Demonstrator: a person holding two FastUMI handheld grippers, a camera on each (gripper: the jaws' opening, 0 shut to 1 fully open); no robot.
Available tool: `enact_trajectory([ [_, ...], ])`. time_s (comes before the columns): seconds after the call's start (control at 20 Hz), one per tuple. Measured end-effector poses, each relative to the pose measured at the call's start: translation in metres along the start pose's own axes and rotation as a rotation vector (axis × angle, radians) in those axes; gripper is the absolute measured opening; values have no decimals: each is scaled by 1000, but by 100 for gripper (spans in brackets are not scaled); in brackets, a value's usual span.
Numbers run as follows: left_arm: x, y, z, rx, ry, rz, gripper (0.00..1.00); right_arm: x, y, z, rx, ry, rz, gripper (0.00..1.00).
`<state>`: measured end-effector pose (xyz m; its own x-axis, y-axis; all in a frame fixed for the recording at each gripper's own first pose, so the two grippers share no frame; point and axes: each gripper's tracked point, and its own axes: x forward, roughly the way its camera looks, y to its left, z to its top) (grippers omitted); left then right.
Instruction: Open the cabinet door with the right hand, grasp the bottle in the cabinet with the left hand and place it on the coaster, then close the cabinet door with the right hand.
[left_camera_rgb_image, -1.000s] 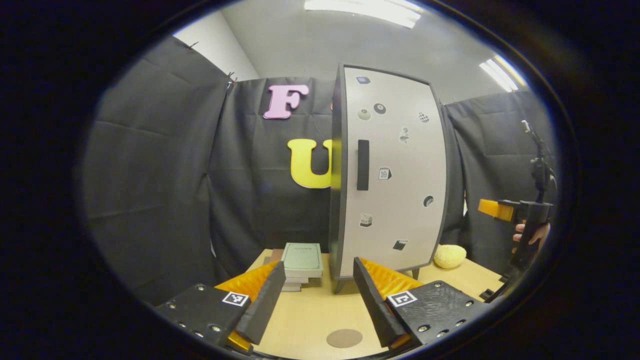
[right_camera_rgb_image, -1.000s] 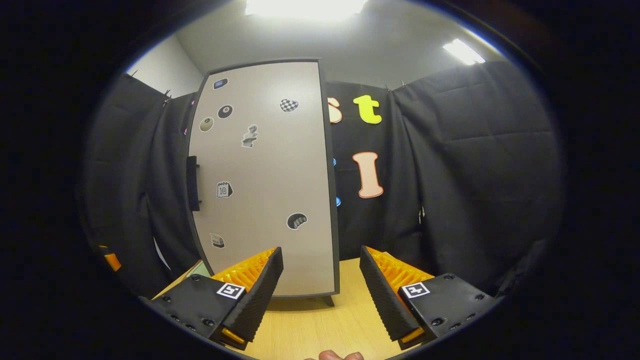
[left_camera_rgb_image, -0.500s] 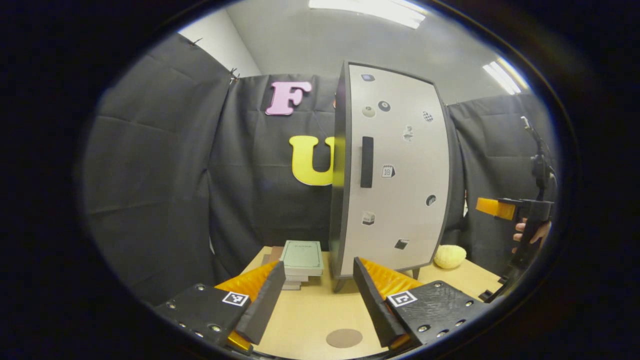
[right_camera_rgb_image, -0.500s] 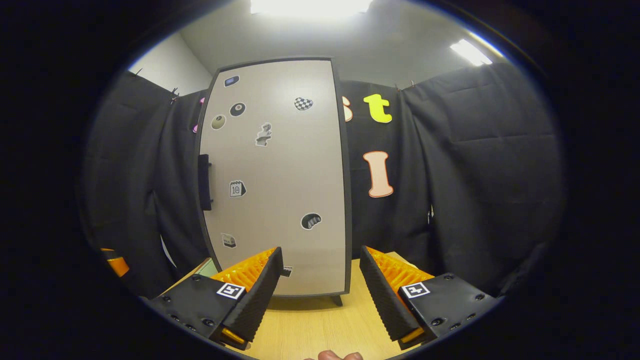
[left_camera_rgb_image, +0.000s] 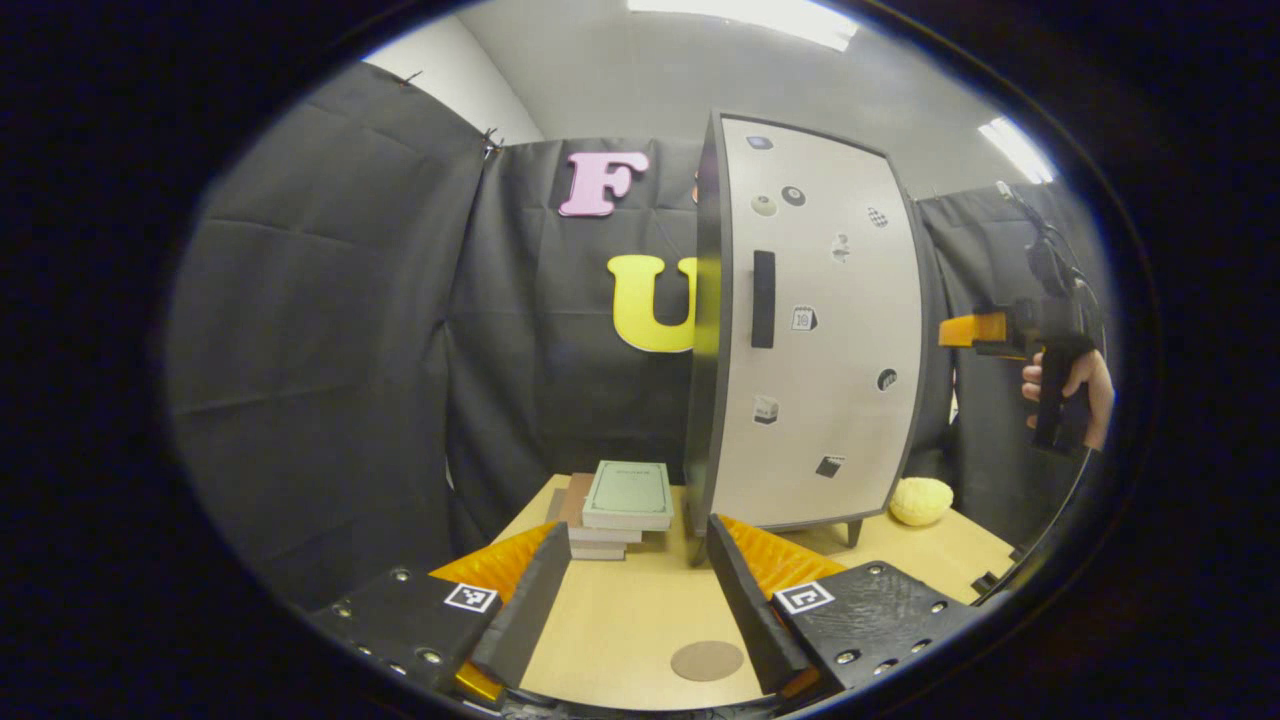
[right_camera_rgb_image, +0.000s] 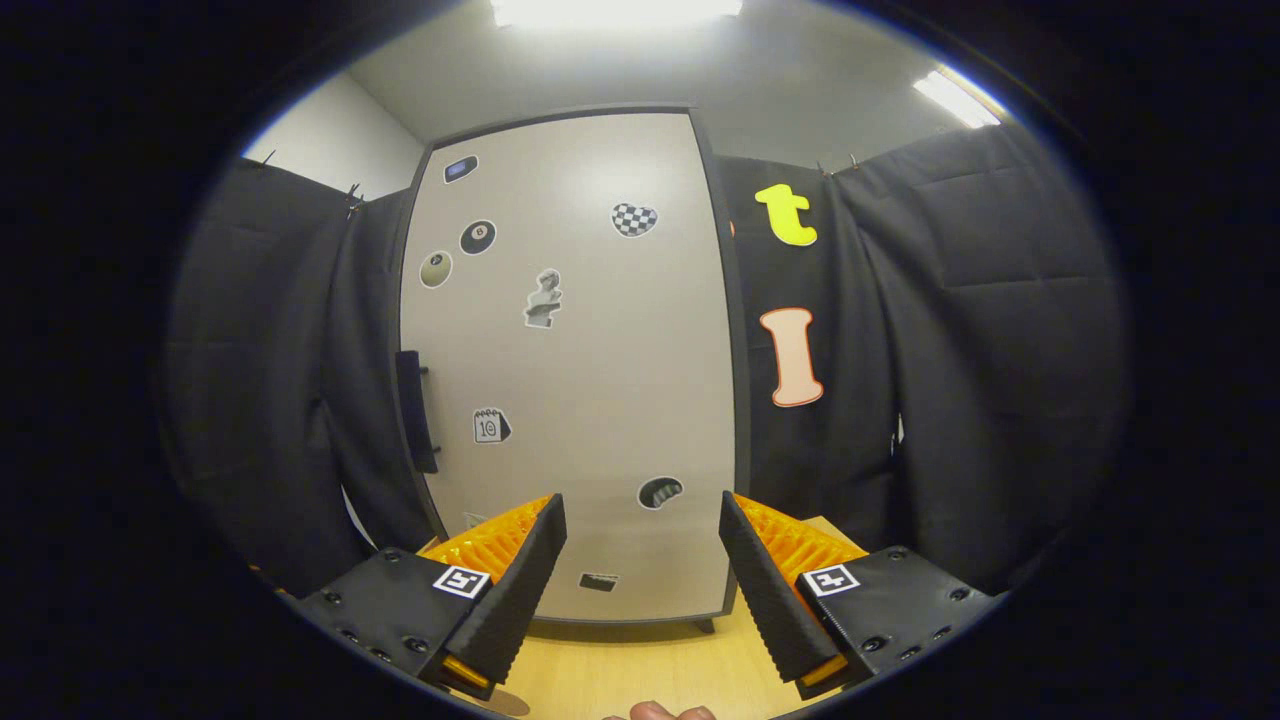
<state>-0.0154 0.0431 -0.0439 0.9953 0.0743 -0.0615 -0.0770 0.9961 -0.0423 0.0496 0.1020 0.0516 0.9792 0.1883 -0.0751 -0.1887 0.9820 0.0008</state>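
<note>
The tall pale-grey cabinet door with a dark frame (right_camera_rgb_image: 570, 370) stands shut ahead of the right gripper (right_camera_rgb_image: 635, 560), whose jaws are spread wide and hold nothing; the slim black vertical bar handle (right_camera_rgb_image: 415, 410) sits up and to the left of its fingers, well apart from them. The door looks like a light, rigid panel on hinges at its far edge, so it should swing easily; the handle, standing off the face on small posts, is the place to pinch, across its width near mid-height. The bottle is presumably inside, hidden behind the closed door. The left gripper (left_camera_rgb_image: 635, 590) is likewise wide open and empty, with the round brown coaster (left_camera_rgb_image: 707, 660) on the light wooden table (left_camera_rgb_image: 620, 630) between and just ahead of its fingers, a stack of books (left_camera_rgb_image: 620, 505) beyond. Compared with a second ago, the door fills more of the right gripper view and the handle sits lower, so that gripper has risen and moved closer; from the left gripper view the hand (left_camera_rgb_image: 1075, 385) holding it appears higher.
</note>
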Motion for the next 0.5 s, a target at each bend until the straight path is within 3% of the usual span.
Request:
enact_trajectory([
  [0.35,-16,16,-26,-59,32,48,85,36,71,35,-5,-5,93,98],
  [0.4,-18,19,-28,-64,34,54,82,40,83,37,-2,1,108,93],
  [0.5,-22,26,-35,-70,43,70,82,48,103,40,-10,6,127,93],
])
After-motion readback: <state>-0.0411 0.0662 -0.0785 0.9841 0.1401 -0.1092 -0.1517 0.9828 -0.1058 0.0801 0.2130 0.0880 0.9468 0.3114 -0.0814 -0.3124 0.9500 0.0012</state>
